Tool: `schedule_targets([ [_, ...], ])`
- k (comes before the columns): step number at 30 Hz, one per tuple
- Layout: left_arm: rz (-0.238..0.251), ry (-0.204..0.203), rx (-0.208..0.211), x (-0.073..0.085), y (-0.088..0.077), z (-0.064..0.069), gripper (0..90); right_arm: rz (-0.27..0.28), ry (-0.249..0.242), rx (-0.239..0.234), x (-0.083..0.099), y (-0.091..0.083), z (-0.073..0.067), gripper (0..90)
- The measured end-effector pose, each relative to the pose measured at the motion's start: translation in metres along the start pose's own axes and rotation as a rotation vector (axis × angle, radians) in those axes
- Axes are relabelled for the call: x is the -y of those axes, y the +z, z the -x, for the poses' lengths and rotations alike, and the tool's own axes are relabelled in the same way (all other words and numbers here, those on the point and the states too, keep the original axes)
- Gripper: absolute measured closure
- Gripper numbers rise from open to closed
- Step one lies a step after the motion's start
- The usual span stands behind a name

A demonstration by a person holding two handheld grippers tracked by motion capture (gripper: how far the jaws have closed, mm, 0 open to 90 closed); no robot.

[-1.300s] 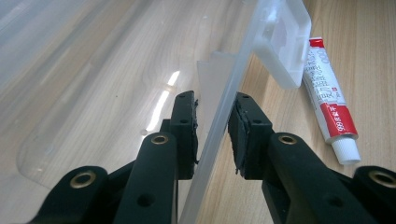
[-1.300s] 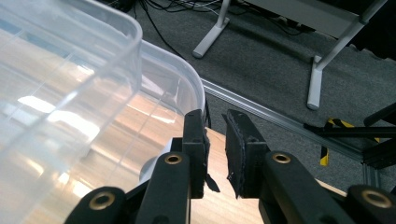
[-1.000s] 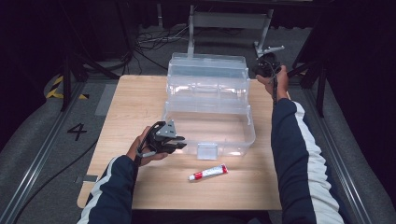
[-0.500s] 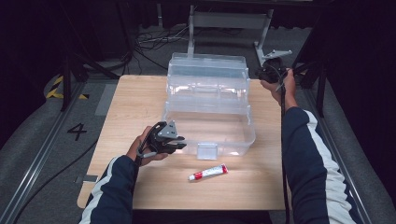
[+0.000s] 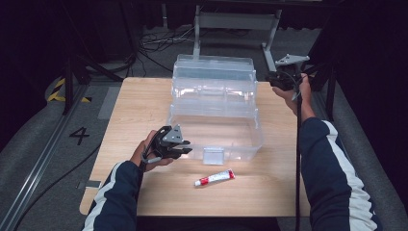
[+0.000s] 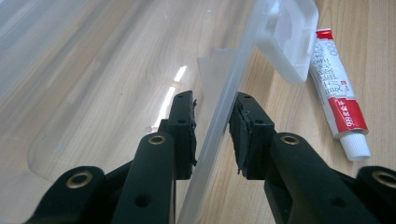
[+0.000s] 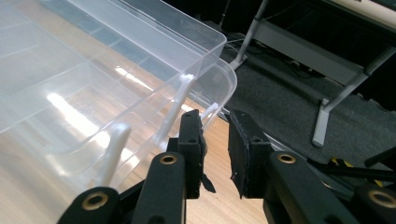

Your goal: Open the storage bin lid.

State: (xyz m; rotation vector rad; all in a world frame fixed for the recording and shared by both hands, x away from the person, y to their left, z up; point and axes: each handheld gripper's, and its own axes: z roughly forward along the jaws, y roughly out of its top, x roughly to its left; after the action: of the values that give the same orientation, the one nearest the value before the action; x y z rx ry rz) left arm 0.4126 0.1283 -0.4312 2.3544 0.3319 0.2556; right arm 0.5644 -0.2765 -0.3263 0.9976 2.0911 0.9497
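Two grippers work a clear plastic box [image 5: 216, 115] that sits open on the wooden table [image 5: 139, 101], its lid tipped back on the far side.

Left gripper [image 5: 179, 147] is at the box's near left corner. In the left gripper view its jaws straddle the thin front wall [image 6: 219, 116], one pad inside the box, one outside. The inner pad looks to be touching the wall; a sliver of gap shows at the outer pad, so the hold reads as loose rather than clamped.

Right gripper [image 5: 279, 79] is at the box's far right, beside the end of the lid. Its jaws stand narrowly apart with nothing between them; the lid's rounded corner [image 7: 219, 77] lies just beyond the tips.

Small red-and-white tube [image 5: 215, 178] lies on the table just in front of the box, near the front latch [image 5: 213, 155].

Risks, as judged:
- Thin wall could flex or slip from the left pads if the box is pulled; a loose hold would let the box skid.
- Right jaws could miss or glance off the rounded lid edge, since clear plastic gives little to aim at.
- Shifting the box forward could nudge the tube.

Hard to make out:
- Where the lid ends and the tray begins, with glare across both.
- Whether the box holds anything; it looks empty.
- Tube lettering is too small to read.
- Right jaw tips are dark against the dark floor in the high view.
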Motion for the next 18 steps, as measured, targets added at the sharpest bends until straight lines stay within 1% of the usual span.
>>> schedule_targets([
  [9,0.003,-0.006,0.002,0.000,0.000,0.000,71.4,0.045,-0.043,-0.040,0.004,-0.028,-0.011,74.3],
  [10,0.005,-0.008,0.001,0.000,0.000,0.000,71.4,0.044,-0.040,-0.053,0.004,-0.032,-0.012,74.1],
  [12,0.006,-0.011,0.002,0.000,0.000,0.000,71.3,0.060,-0.053,-0.057,0.006,-0.039,-0.014,74.1],
  [17,0.008,-0.023,0.002,0.000,0.000,0.000,71.0,0.072,-0.062,-0.079,0.011,-0.050,-0.019,73.6],
  [18,0.008,-0.023,0.002,0.000,0.000,0.000,71.0,0.072,-0.062,-0.079,0.011,-0.050,-0.019,73.6],
])
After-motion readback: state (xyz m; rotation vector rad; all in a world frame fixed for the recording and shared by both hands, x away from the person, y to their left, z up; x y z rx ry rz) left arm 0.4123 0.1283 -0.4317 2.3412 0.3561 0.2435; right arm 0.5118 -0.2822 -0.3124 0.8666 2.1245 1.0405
